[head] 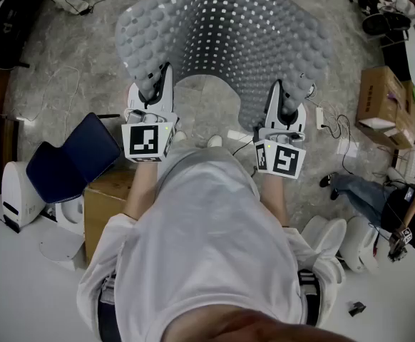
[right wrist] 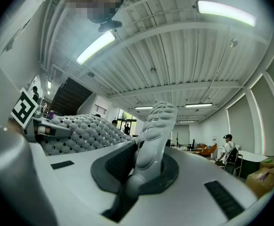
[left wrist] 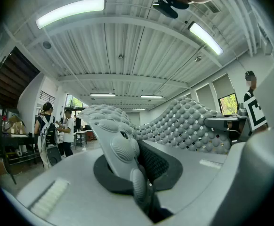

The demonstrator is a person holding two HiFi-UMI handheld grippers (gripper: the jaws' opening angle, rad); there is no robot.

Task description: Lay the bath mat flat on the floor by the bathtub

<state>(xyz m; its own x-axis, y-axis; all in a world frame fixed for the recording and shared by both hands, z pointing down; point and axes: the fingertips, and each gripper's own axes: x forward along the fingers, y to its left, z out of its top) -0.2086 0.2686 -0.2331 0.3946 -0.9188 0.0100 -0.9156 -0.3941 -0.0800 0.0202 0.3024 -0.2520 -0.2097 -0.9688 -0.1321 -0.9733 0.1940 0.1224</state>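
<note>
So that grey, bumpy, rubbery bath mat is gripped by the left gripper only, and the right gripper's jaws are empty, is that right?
Not quite: the right gripper is not empty. The right gripper view shows its jaws closed on an edge of the grey, bumpy, rubbery bath mat. The left gripper does grip the mat, so both hold it.

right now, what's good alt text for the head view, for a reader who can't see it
Seen from above, a person holds up a grey, bubble-textured bath mat over the grey stone floor. The left claw and right claw are each shut on a near corner.
</note>
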